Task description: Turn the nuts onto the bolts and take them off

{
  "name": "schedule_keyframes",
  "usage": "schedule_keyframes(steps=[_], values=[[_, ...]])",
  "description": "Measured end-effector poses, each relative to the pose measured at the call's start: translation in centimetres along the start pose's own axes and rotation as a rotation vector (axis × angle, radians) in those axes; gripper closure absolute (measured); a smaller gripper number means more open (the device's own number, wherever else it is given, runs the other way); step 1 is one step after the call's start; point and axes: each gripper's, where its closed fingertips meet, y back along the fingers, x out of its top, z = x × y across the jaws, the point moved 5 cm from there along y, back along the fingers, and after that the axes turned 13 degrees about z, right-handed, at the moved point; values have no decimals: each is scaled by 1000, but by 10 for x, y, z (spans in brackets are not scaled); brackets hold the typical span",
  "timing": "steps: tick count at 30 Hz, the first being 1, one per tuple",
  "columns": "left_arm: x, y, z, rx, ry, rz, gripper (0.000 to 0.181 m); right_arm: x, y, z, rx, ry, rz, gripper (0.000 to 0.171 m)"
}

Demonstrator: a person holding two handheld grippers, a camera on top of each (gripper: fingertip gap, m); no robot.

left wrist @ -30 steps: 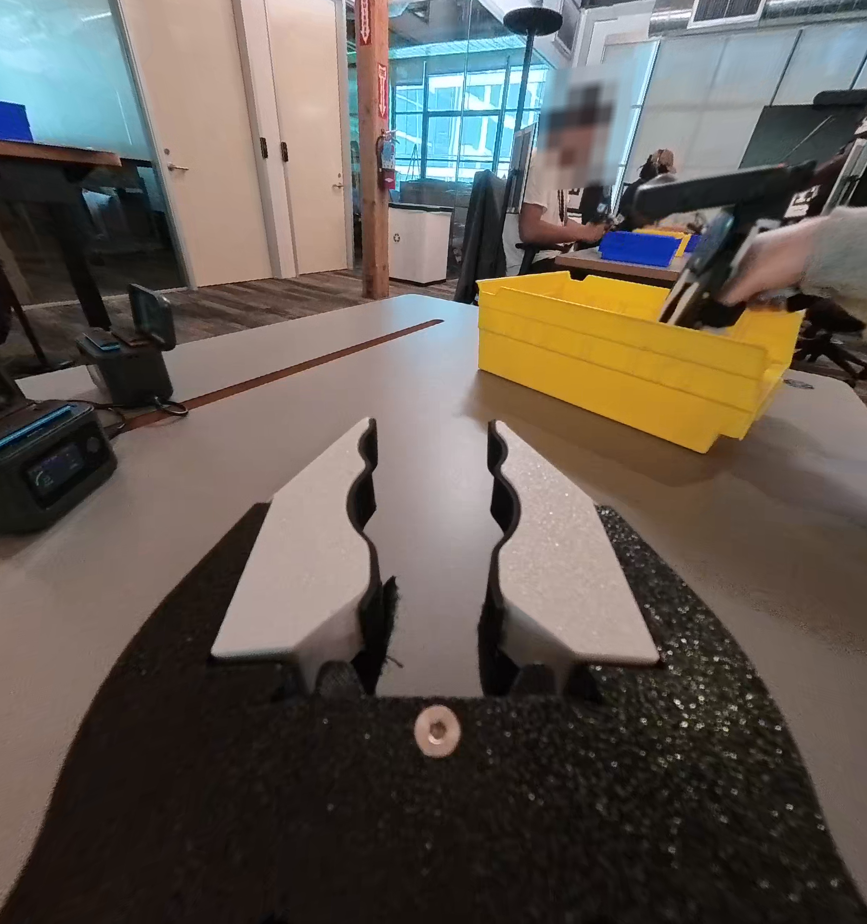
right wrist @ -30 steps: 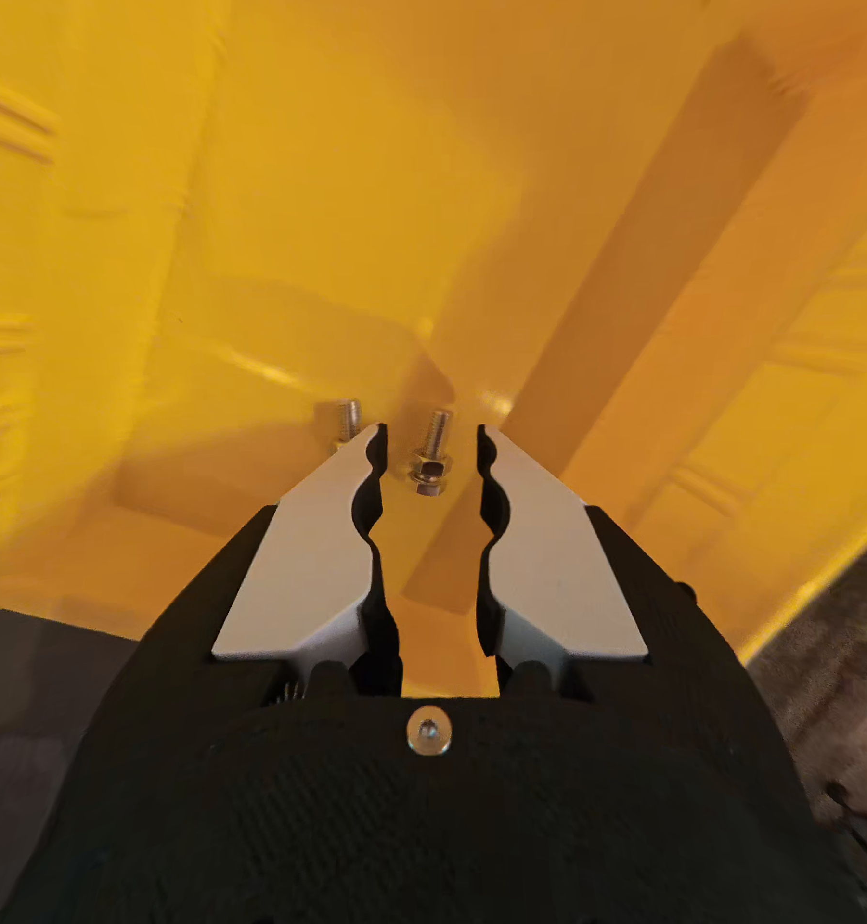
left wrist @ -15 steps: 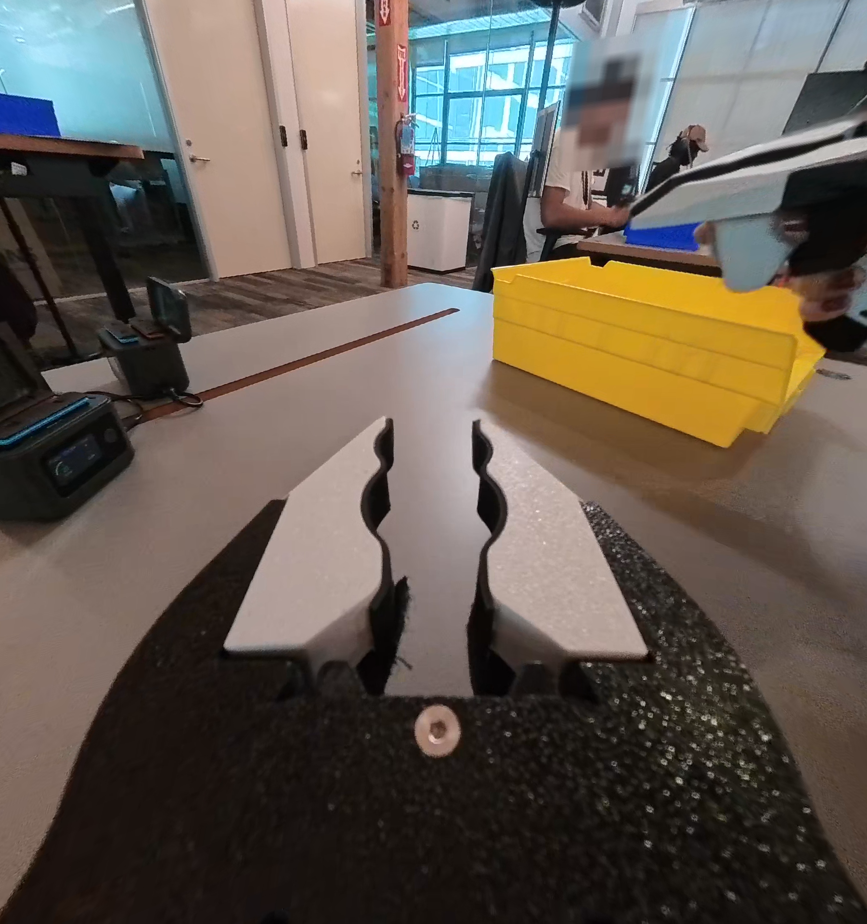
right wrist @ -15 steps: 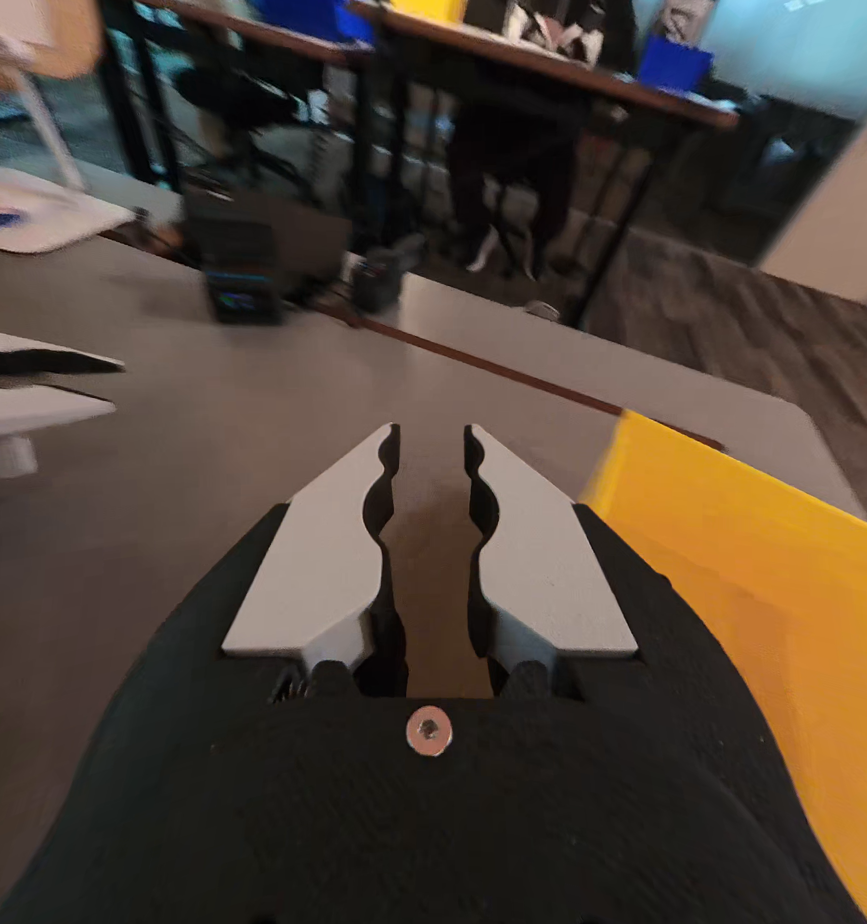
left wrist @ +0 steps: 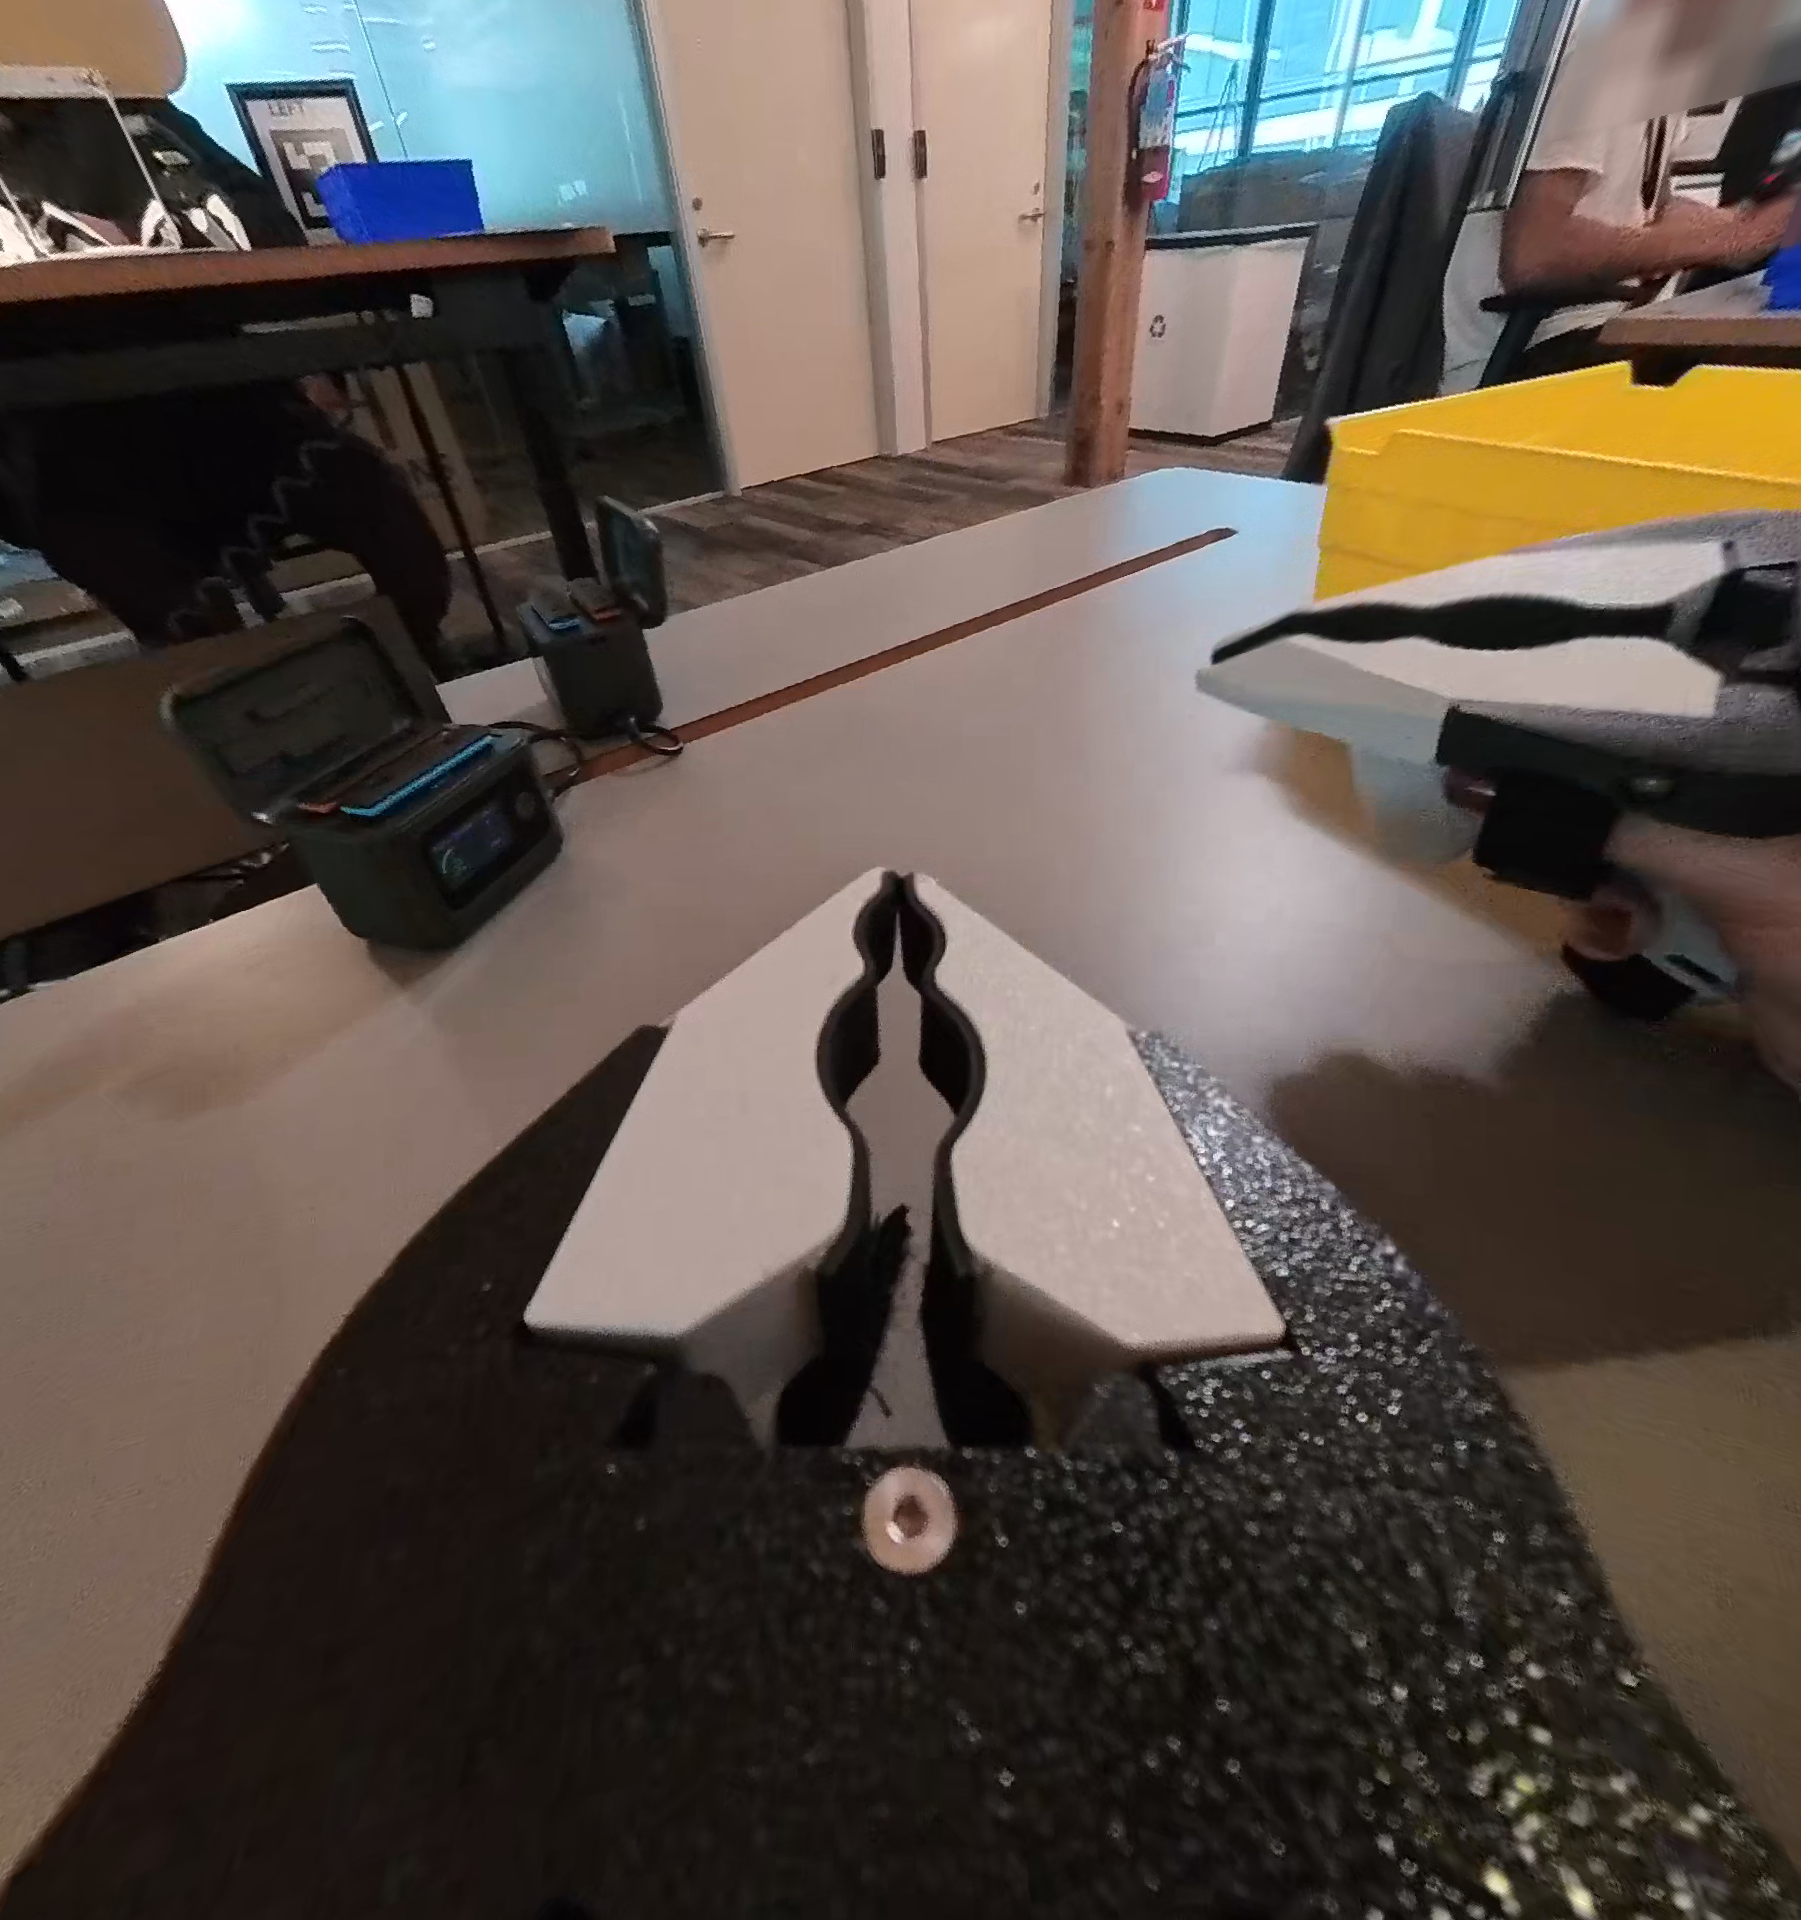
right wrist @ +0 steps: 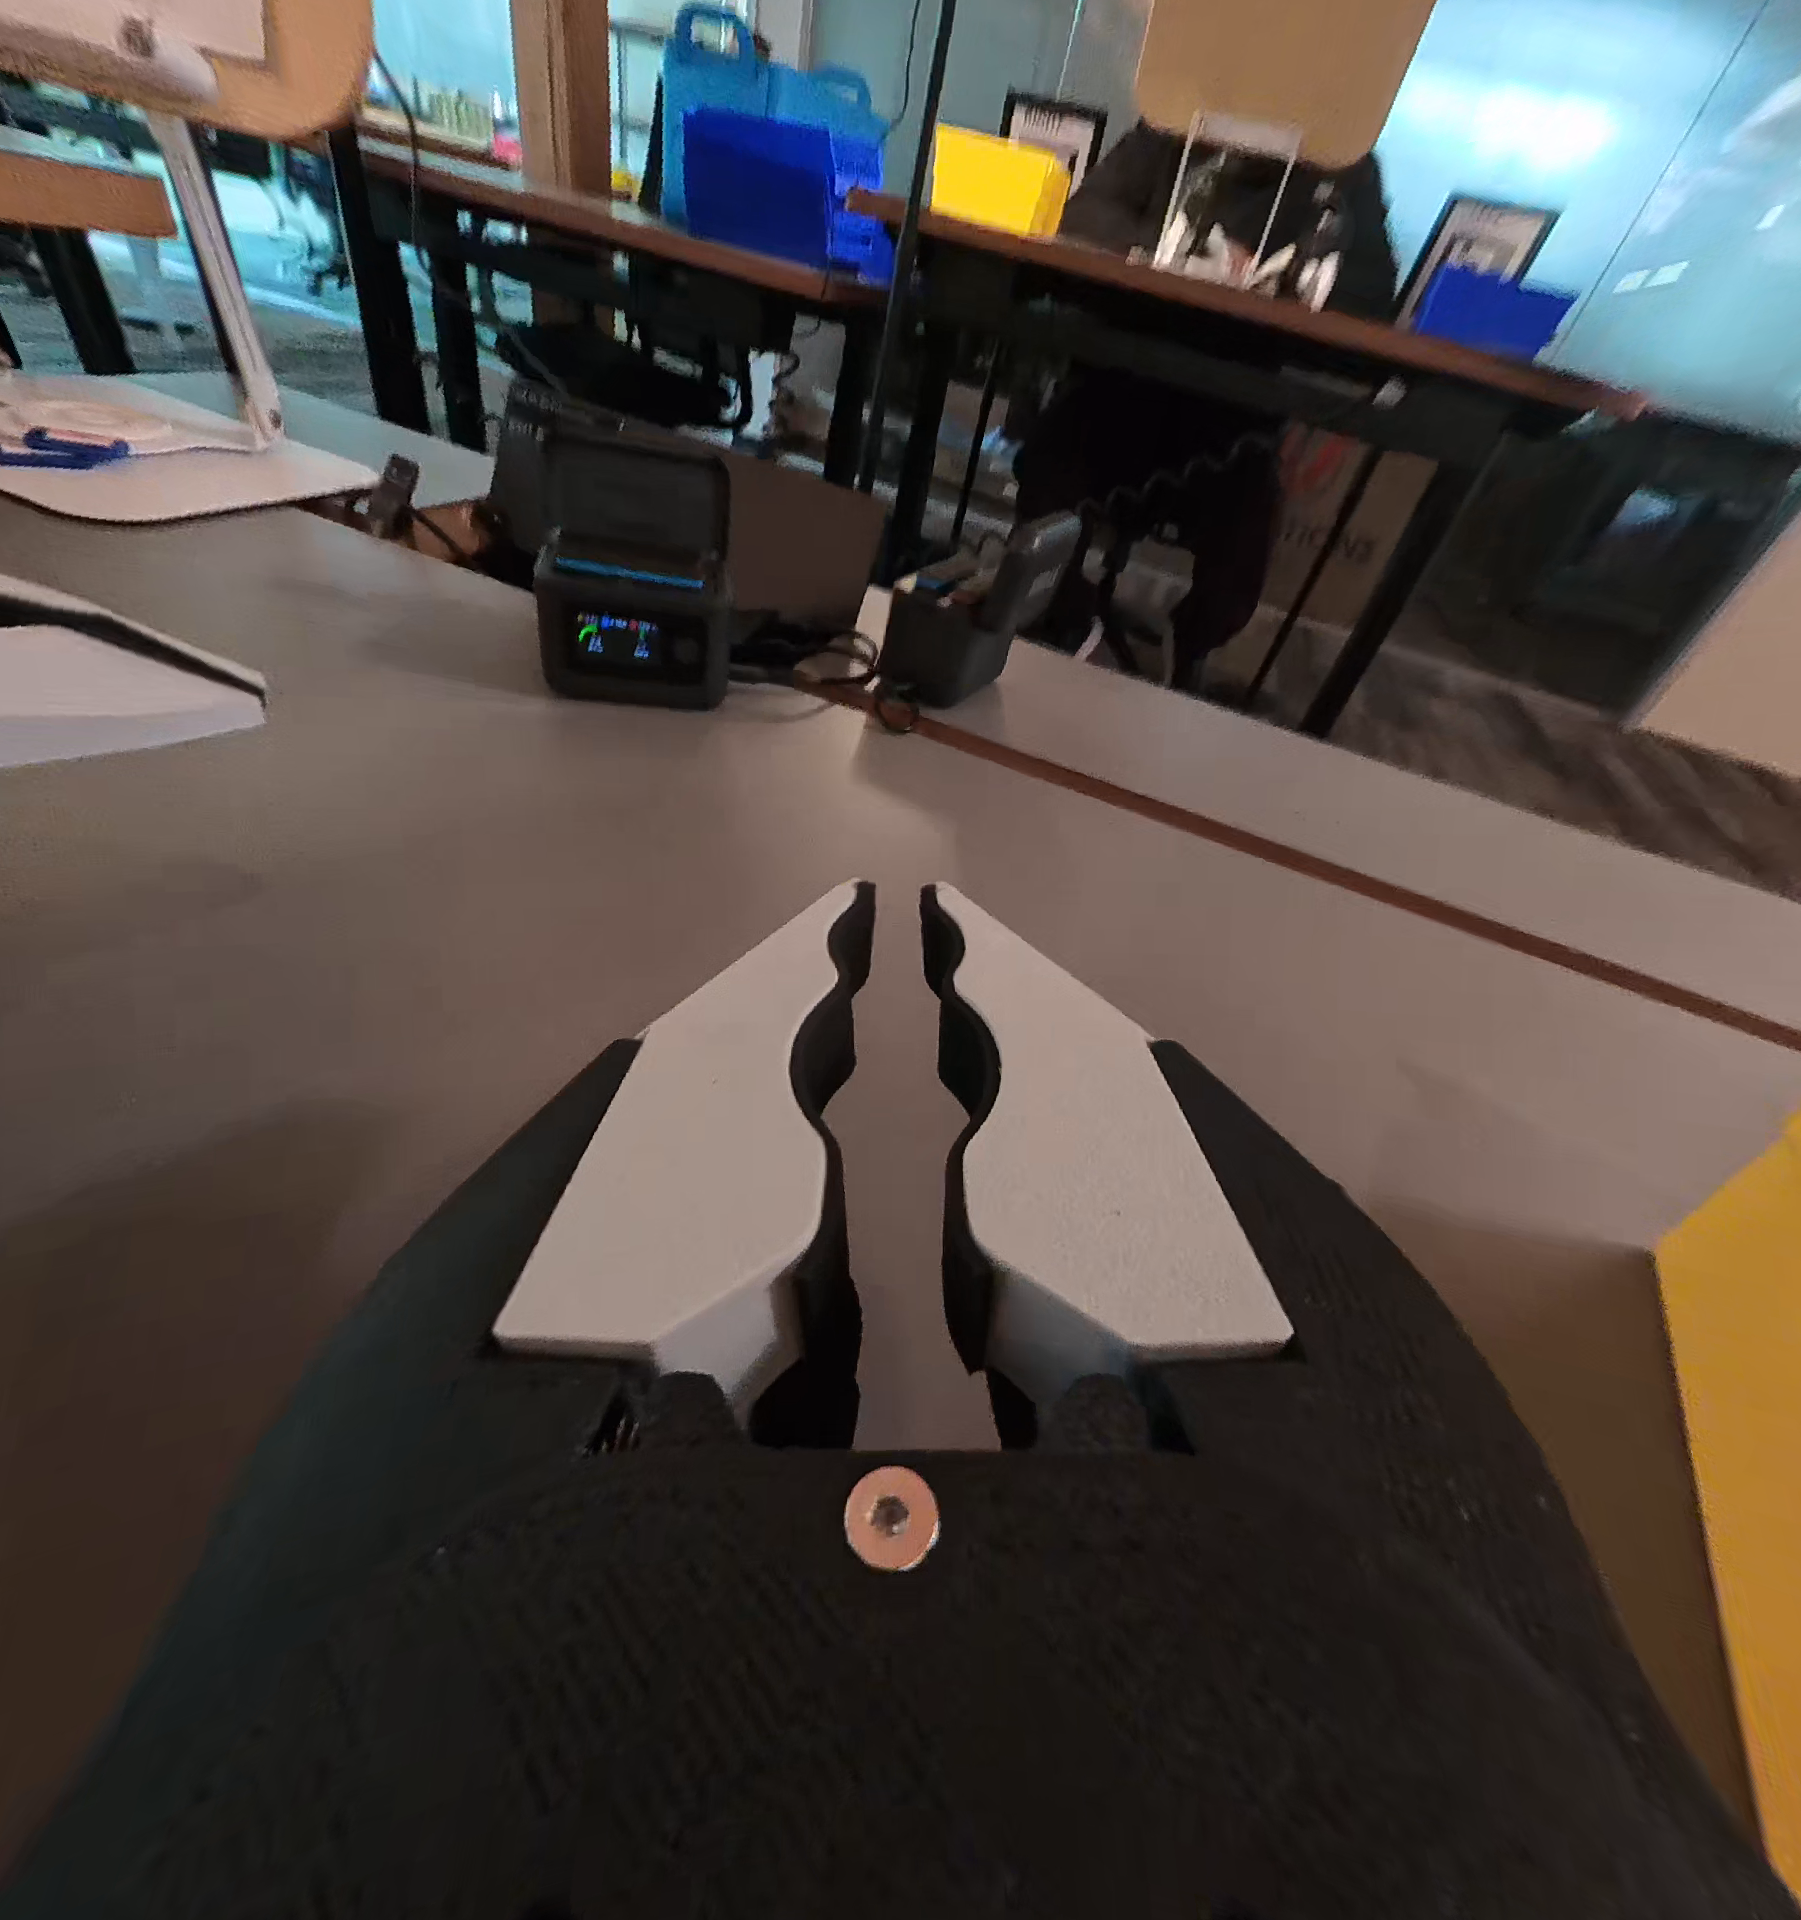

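No nuts or bolts show in either view. My left gripper is shut and empty, low over the grey table. My right gripper holds nothing, and its jaws stand nearly together with a narrow gap at the tips. It also shows in the left wrist view, held by a hand at the right, in front of the yellow bin. The bin's edge shows at the right of the right wrist view. The left gripper's fingers show at the left edge there.
A dark charging case with a lit screen and a smaller dock with cables stand at the table's far left edge; both also show in the right wrist view. A brown seam crosses the table. A person sits at a desk beyond. The grippers' ends are close to 12 cm from one another.
My right gripper came up out of the yellow bin, swung over the table and narrowed its jaws. My left gripper closed from open to shut and turned left.
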Motion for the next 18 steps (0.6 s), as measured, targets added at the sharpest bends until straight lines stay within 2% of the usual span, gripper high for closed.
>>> schedule_keyframes(steps=[7,13,15,18], values=[[3,1,7,12,-155,37,181,12,7,-17,20,213,150,171],[16,11,5,31,-190,141,181,17,10,-21,44,236,221,171],[26,19,3,72,-222,207,181,18,11,-22,54,237,234,171],[58,44,5,137,-333,428,181,19,12,-24,68,234,253,171]])
